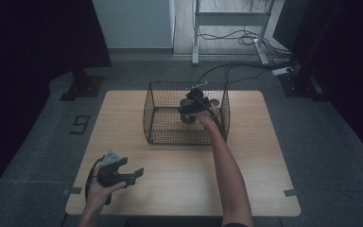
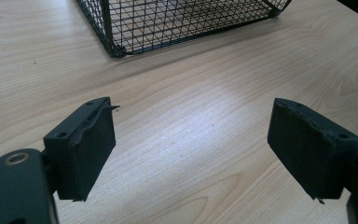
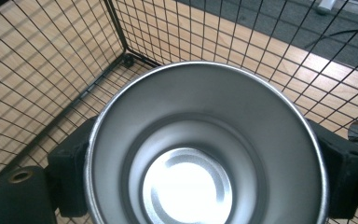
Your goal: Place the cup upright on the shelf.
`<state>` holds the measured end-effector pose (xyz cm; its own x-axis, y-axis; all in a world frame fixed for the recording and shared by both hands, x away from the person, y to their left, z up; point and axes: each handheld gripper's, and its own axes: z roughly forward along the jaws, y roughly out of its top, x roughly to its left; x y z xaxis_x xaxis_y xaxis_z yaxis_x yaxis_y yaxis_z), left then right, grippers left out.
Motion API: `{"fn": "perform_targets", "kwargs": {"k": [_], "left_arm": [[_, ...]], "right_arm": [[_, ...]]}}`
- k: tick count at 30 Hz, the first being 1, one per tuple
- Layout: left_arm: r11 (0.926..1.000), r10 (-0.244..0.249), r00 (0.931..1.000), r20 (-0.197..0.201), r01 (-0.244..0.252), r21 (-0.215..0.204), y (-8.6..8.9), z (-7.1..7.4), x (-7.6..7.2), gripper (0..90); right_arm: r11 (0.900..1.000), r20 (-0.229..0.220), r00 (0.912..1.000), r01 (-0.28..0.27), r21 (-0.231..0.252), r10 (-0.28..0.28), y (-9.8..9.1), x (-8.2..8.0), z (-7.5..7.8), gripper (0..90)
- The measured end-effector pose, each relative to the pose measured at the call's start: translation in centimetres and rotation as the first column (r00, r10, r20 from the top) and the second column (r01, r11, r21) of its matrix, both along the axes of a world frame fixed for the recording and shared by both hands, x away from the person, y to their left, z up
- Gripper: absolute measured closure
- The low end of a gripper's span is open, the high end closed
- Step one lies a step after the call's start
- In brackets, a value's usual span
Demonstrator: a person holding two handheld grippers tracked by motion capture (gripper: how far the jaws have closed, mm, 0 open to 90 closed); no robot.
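My right gripper (image 3: 205, 158) has its jaws pinched on a steel cup (image 3: 205, 144), one pad pressed to each side of the rim. I look straight down its open mouth to the bright bottom. The cup hangs inside the wire basket (image 1: 163, 101), near its right wall, with the mesh and one basket corner behind it. From above, my right hand (image 1: 207, 116) reaches over the basket's front edge, gripper (image 1: 191, 106) down in it.

My left gripper (image 2: 191, 149) has its jaws spread wide, with only bare wood between them. It hovers near the table's (image 1: 264, 156) front left corner, held in my left hand (image 1: 99, 189), well apart from the basket (image 2: 177, 18).
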<state>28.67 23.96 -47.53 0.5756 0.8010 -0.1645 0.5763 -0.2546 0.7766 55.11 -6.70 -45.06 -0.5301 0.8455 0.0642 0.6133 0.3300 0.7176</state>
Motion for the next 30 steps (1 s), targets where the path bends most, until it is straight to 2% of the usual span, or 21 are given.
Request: {"fn": "perform_targets", "kwargs": {"k": [12, 30], "left_arm": [[1.0000, -0.002, 1.0000, 0.000, 0.002, 0.002, 0.0, 0.0, 0.0, 15.4], [1.0000, -0.003, 1.0000, 0.002, 0.003, 0.000, 0.0, 0.0, 0.0, 15.5]], "right_arm": [[0.9992, -0.010, 0.9999, 0.013, -0.038, -0.013, -0.1, 0.5, -0.9, 13.2], [0.9948, -0.059, 0.9980, 0.017, -0.100, -0.023, 0.0, 1.6, -2.3, 13.1]]}}
